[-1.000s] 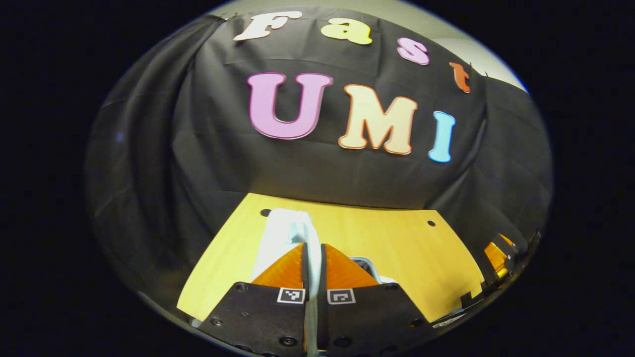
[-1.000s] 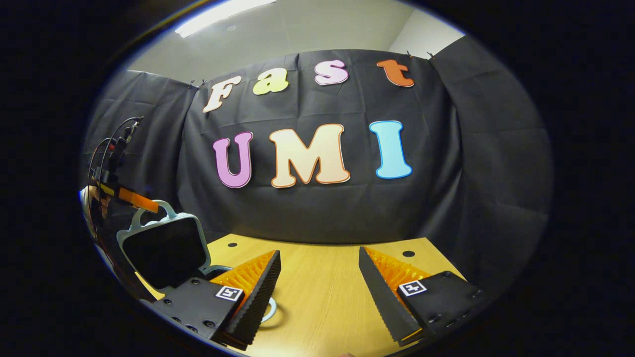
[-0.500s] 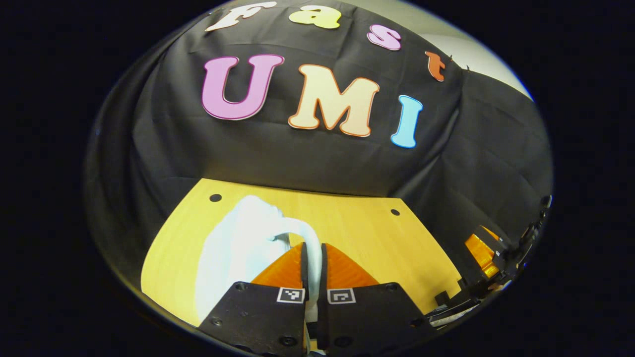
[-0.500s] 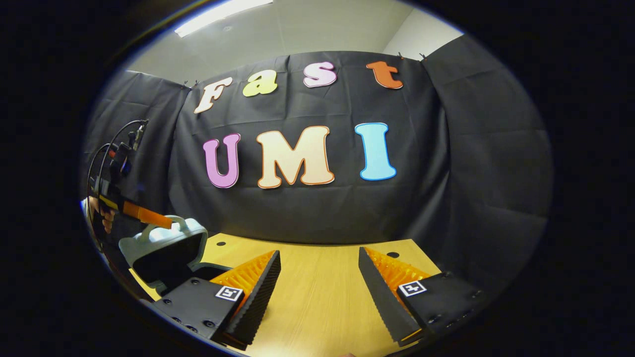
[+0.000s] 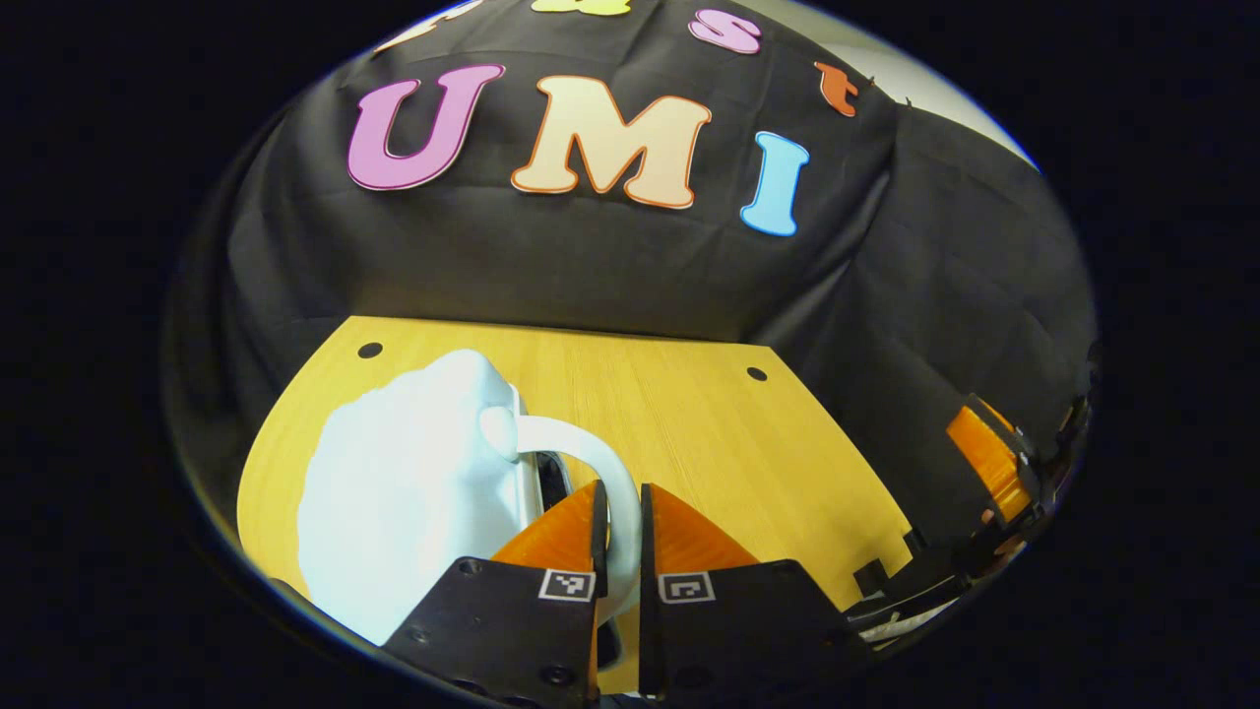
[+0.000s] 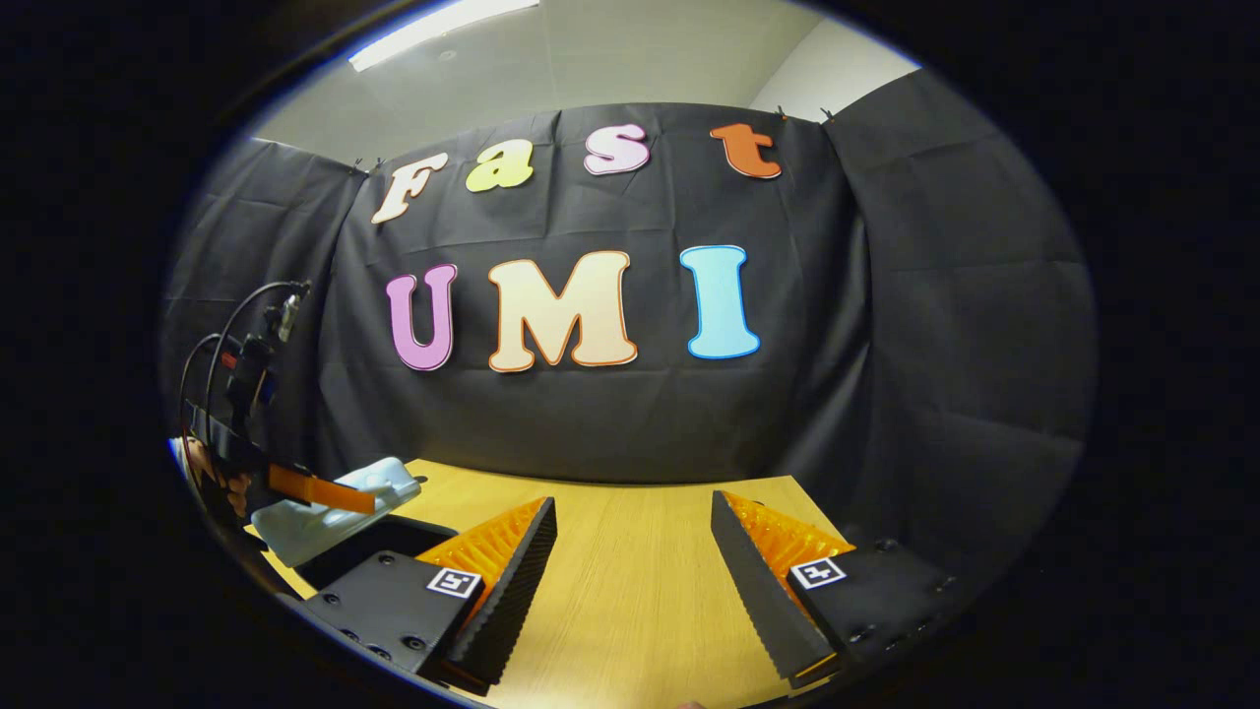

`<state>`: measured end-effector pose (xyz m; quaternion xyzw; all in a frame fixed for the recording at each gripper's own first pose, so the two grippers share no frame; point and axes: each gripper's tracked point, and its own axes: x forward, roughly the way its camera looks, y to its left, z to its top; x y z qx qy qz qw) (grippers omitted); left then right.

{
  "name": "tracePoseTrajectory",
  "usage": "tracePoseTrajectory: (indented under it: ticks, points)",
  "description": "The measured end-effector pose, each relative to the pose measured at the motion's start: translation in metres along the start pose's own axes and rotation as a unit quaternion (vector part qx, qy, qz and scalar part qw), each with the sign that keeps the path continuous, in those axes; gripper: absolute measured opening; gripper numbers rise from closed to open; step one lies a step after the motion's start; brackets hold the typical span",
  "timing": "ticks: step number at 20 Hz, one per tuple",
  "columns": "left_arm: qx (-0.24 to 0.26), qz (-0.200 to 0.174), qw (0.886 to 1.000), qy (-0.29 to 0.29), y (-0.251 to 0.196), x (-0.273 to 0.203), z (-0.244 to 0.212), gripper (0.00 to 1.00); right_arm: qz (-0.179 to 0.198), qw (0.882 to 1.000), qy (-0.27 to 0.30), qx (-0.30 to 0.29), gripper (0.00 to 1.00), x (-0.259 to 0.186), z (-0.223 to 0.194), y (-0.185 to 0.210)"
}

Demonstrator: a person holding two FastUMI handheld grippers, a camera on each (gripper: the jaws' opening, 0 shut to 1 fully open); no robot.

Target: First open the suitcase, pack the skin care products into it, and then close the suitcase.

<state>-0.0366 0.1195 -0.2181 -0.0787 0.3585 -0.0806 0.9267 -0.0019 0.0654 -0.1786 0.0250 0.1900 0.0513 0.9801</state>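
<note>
Both fingers of left hand-held gripper [image 5: 618, 522] clamp suitcase handle [image 5: 591, 463]; right hand-held gripper [image 6: 635, 551] wide open.

a pale suitcase [image 5: 404, 492] rests on the wooden table [image 5: 709, 433].

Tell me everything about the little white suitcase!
The suitcase is pale, smooth, hard-looking plastic with a curved white handle on its lid. The left tongs are shut on that handle. In the right gripper view the lid tilts low over the dark inside, not quite closed. It sits on the wooden table.
</note>
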Motion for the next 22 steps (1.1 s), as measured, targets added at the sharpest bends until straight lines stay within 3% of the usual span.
tracePoseTrajectory:
  ticks: [2,3,5,6,10,14,17,18,19,22]
  points:
    - [-0.002,0.005,1.000,0.014,-0.008,0.008,-0.012,0.10,0.002,1.000,0.001,-0.003,0.98,-0.003,0.000,-0.011]
    - [0.001,0.011,1.000,0.007,-0.010,0.009,-0.009,0.11,0.004,1.000,-0.002,-0.007,0.93,-0.004,0.001,-0.017]
    - [0.013,0.033,0.999,-0.017,-0.011,0.007,0.006,0.12,0.008,1.000,-0.007,-0.014,0.98,-0.005,0.005,-0.028]
    - [0.013,0.044,0.998,-0.033,-0.013,0.003,0.014,0.26,0.013,1.000,-0.011,-0.014,0.98,-0.006,0.007,-0.031]
    - [0.013,0.089,0.988,-0.126,-0.036,-0.022,0.053,0.60,0.033,0.998,-0.044,-0.005,0.98,-0.005,0.041,-0.041]
    - [0.033,0.182,0.957,-0.224,-0.041,-0.064,0.086,0.92,0.034,0.996,-0.087,0.005,0.97,-0.009,0.088,-0.033]
    - [0.020,0.162,0.952,-0.260,-0.067,-0.078,0.106,0.93,0.017,0.989,-0.148,-0.013,0.97,-0.023,0.128,-0.022]
    - [0.029,0.152,0.951,-0.267,-0.071,-0.081,0.116,0.92,0.007,0.987,-0.160,-0.016,0.94,-0.029,0.137,-0.020]
    - [0.044,0.149,0.951,-0.268,-0.072,-0.086,0.123,0.92,0.003,0.987,-0.163,-0.012,0.97,-0.035,0.141,-0.017]
    - [0.083,0.144,0.937,-0.307,-0.078,-0.114,0.150,0.94,-0.006,0.985,-0.174,0.000,0.97,-0.046,0.150,-0.008]
